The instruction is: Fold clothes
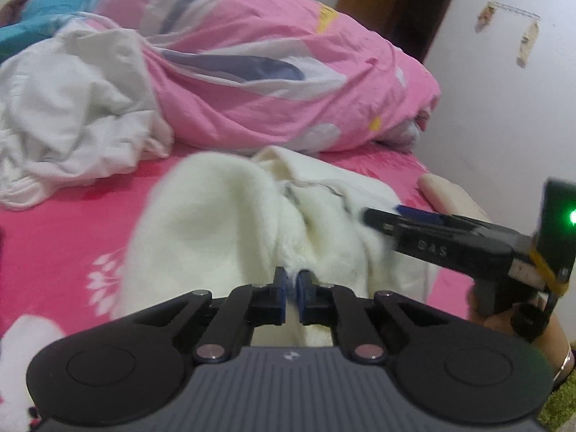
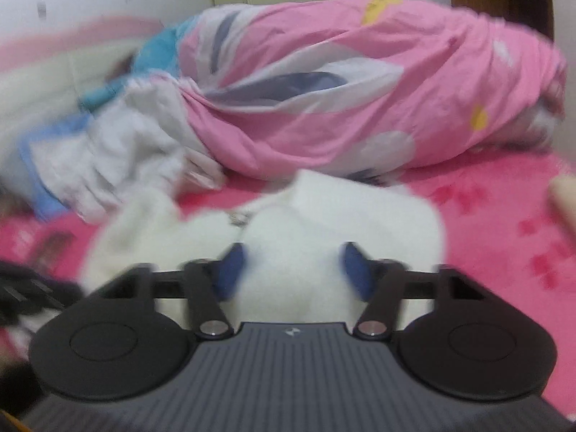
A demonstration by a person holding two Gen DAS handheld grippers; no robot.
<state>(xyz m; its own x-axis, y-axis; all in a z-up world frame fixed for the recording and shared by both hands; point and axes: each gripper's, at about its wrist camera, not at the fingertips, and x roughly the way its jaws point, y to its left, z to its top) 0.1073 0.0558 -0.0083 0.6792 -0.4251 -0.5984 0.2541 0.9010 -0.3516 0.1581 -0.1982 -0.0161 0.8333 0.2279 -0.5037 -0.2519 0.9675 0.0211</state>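
Pinching the cream fleece garment [image 1: 216,216], the left gripper [image 1: 292,282]; right gripper [image 2: 293,266] gapes wide over it on pink sheet [image 1: 64,237].

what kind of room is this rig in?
Most likely a bedroom in a home. The fluffy white garment lies on a bed with a hot-pink printed sheet, a rolled pink duvet lies behind it, and crumpled white laundry is heaped alongside, with a plain wall beyond.

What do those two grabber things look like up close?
Each is black with a ribbed grey body, two round black discs, silver pivot bolts and blue pads. The left gripper shows them close up. The right gripper seen from the side carries raised letters, a green light, a yellow band; a bracelet circles that wrist.
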